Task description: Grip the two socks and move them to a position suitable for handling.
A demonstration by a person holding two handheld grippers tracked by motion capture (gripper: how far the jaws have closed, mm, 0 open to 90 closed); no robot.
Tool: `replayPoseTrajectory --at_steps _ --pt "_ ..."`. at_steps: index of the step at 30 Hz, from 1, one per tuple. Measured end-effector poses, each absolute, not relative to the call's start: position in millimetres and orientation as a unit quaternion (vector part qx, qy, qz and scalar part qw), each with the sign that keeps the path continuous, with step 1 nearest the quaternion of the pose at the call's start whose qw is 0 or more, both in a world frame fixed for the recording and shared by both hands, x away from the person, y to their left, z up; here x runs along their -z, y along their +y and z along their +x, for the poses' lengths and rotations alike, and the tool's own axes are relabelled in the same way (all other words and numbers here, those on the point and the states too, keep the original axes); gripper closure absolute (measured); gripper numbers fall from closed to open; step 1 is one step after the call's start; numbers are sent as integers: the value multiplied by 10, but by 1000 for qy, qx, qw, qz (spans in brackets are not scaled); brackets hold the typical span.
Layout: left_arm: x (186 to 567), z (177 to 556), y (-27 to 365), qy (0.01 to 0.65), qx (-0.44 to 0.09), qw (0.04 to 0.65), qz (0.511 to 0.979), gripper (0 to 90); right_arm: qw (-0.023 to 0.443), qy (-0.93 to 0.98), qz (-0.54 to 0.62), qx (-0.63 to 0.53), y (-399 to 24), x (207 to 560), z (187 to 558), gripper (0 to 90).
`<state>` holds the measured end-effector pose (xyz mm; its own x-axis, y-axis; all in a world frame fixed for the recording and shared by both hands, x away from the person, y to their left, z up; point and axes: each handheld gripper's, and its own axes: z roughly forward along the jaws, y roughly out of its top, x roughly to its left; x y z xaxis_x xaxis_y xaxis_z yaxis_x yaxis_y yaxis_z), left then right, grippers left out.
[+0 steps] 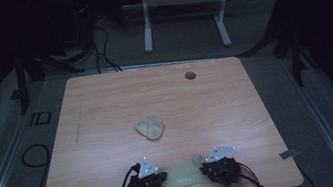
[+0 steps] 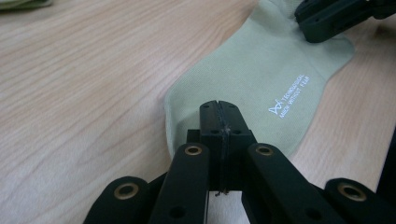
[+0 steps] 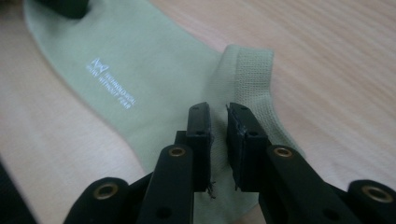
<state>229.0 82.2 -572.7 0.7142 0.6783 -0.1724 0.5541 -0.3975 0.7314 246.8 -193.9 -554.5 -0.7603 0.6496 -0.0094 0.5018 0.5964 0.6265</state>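
High view shows a wide wooden surface [image 1: 106, 108] with a pale green sock [image 1: 184, 178] lying flat at its near edge, between the two grippers. Thin, limp knit, it looks light and will sag and fold, so the toe end and ribbed cuff [image 3: 254, 70] are the places to pinch. A balled sock [image 1: 150, 127] sits well apart mid-surface, not obstructing. Left gripper [image 2: 218, 109] fingers are closed on the sock's end; right gripper [image 3: 218, 116] fingers stand slightly parted over the cuff end.

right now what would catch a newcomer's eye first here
A flat pale green sock lies at the table's near edge, between the left gripper at its toe end, jaws together, and the right gripper over its ribbed cuff, jaws slightly parted. A second, bundled sock sits mid-table.
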Motion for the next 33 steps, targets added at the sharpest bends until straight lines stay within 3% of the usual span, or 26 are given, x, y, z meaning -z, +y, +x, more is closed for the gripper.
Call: replayPoseTrajectory --at_steps 16,19,24,33 --pt "5699 2189 909 357 -70 424 829 890 101 890 308 -321 -1877 5501 2325 731" --pt "5613 2161 947 352 -71 443 821 853 105 888 296 -335 -1848 5362 2343 707" --pt "5560 2078 1051 337 -82 458 818 670 122 883 277 -359 -1731 5059 2501 618" --pt "5591 2062 1098 343 -94 452 818 520 125 877 274 -375 -1395 4874 2880 523"
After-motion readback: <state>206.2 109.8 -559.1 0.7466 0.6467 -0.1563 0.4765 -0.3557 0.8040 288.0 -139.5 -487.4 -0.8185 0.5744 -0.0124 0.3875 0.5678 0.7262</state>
